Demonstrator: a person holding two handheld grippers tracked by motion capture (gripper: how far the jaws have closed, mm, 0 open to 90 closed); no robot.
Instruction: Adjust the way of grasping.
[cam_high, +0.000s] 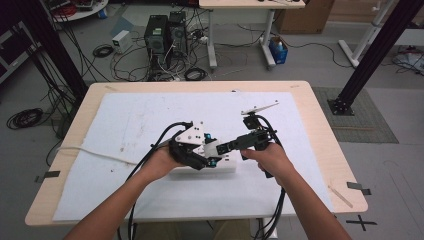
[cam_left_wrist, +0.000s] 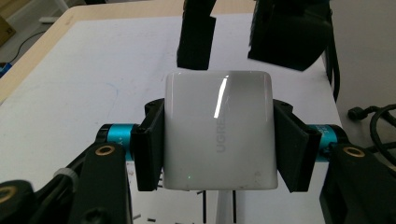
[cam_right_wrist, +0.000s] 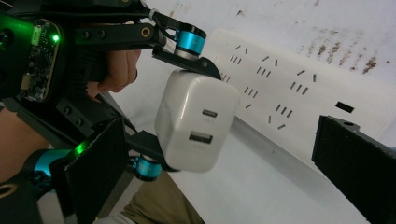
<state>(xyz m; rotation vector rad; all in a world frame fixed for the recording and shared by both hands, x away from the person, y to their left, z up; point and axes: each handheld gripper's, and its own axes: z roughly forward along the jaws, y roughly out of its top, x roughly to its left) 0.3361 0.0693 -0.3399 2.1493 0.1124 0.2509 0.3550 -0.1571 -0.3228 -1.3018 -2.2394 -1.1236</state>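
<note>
Charger (cam_left_wrist: 218, 133), the white cube-shaped kind, sits squarely between the pads of your left gripper (cam_left_wrist: 218, 144), which is clamped on its two opposite sides. In the left gripper view you look down on its glossy top face, with grey lettering running along it and a bright streak of reflected light; the black pads (cam_left_wrist: 150, 149) press flat against the left and right walls. Below it, in that same view, a slice of the white power strip (cam_left_wrist: 224, 210) shows with dark socket slots beside it.

From the right gripper view you see the charger (cam_right_wrist: 196, 123) held tilted, its face with two ports (one small oval, one wider rectangle) turned toward that camera. It hangs just above and beside the long power strip (cam_right_wrist: 299, 93), which lies on the white mat (cam_right_wrist: 261, 186); whether it touches the strip you cannot tell from here.

Your right gripper (cam_right_wrist: 224, 172) has its jaws standing well apart with nothing between them, one black pad at each lower side of its own view.

In the high view, both hands meet near the middle of the table (cam_high: 320, 120), left gripper (cam_high: 212, 152) over the strip (cam_high: 227, 167), right gripper (cam_high: 235, 145) pointing toward it.
</note>
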